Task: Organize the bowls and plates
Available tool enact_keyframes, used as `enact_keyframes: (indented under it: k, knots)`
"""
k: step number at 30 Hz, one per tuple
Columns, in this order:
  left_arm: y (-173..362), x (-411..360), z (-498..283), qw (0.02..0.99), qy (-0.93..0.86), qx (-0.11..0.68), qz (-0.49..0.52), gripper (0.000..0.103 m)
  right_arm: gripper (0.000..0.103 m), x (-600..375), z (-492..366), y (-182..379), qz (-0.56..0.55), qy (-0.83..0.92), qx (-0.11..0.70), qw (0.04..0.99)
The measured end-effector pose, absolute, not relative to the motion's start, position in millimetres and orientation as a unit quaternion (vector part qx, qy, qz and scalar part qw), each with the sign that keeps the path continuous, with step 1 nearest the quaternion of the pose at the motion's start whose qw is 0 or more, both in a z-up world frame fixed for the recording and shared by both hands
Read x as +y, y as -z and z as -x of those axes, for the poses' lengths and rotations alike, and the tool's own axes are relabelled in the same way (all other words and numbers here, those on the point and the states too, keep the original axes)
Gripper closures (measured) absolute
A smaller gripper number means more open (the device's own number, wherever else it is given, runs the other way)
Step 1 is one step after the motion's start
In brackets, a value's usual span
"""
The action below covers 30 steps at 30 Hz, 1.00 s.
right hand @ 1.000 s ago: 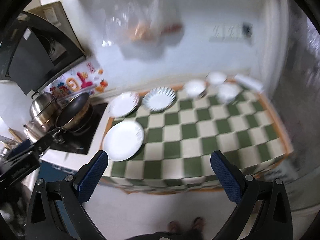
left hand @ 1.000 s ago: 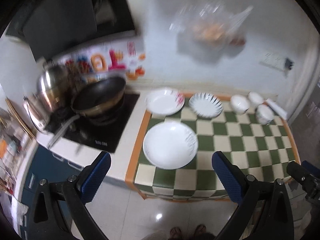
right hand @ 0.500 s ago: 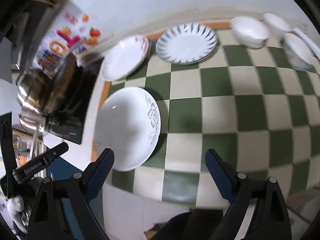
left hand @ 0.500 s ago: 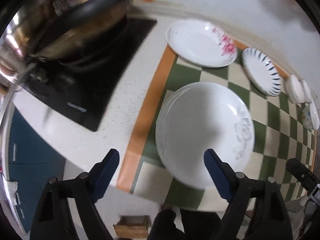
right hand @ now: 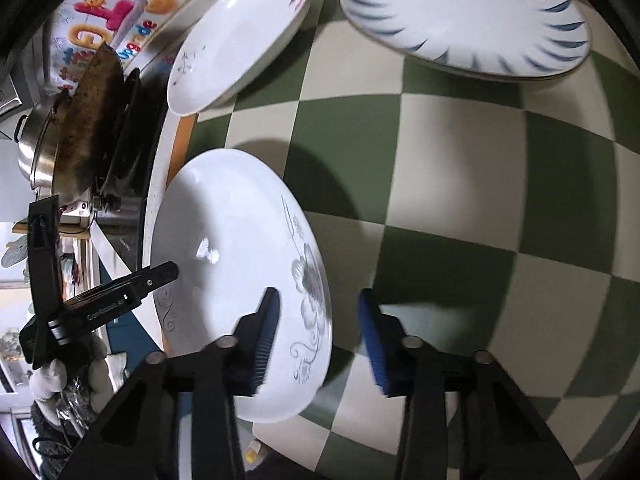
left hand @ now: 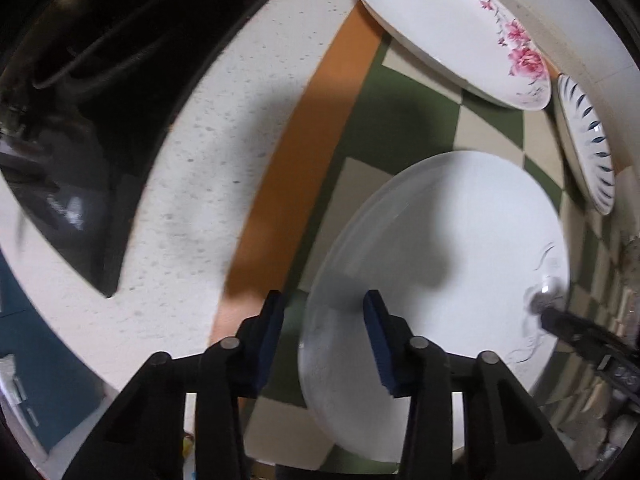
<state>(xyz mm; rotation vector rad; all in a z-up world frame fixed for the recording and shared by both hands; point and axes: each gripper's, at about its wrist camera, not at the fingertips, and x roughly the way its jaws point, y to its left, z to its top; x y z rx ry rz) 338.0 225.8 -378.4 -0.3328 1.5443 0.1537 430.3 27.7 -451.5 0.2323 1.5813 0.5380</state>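
We cannot tell whether any pad presses the big white plate point(left hand: 440, 264) yet; its near rim is hidden behind both tools. The left gripper point(left hand: 324, 340) straddles the plate's left rim, one finger over the checked cloth point(left hand: 400, 120), the other over the white inside. The right gripper point(right hand: 316, 344) straddles the opposite rim, beside the grey flower print. Both sets of jaws are closing, partly narrowed, with the rim between them and gaps still visible around it.

The plate lies at the near left corner of the cloth. Behind it sit the pink-flowered plate point(left hand: 452, 28) and the blue-streaked plate point(right hand: 464, 20), the latter cut off in the left view. The bowls are out of both frames. A dark pan point(right hand: 92, 120) and a steel pot point(right hand: 32, 152) crowd the hob (blurred, half in shadow).

A second ago both tools stood wide open well above the counter, with the whole table and the bowls in view; now they are low over one plate.
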Motion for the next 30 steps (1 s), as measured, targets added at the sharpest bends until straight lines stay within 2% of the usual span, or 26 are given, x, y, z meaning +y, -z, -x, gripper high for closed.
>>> enact_keyframes:
  k: [2, 5, 13, 20, 30]
  knots:
    - [374, 225, -337, 0.704, -0.059, 0.691, 0.153, 0.073, 0.084, 31, -433, 457, -0.107, -0.243, 0.706, 0.657]
    - [367, 227, -332, 0.710, -0.054, 0.686, 0.149, 0.074, 0.090, 35, -428, 457, -0.102, -0.237, 0.702, 0.663]
    - [348, 214, -319, 0.718, -0.033, 0.683, 0.130, 0.076, 0.091, 24, -420, 447, -0.111, -0.232, 0.685, 0.681]
    - [305, 176, -317, 0.737, 0.000, 0.666, 0.116, 0.076, 0.091, -20, -411, 417, -0.137, -0.215, 0.664, 0.703]
    - [309, 117, -328, 0.744, 0.063, 0.660, 0.084, 0.076, 0.091, -115, -389, 389, -0.179, -0.166, 0.641, 0.728]
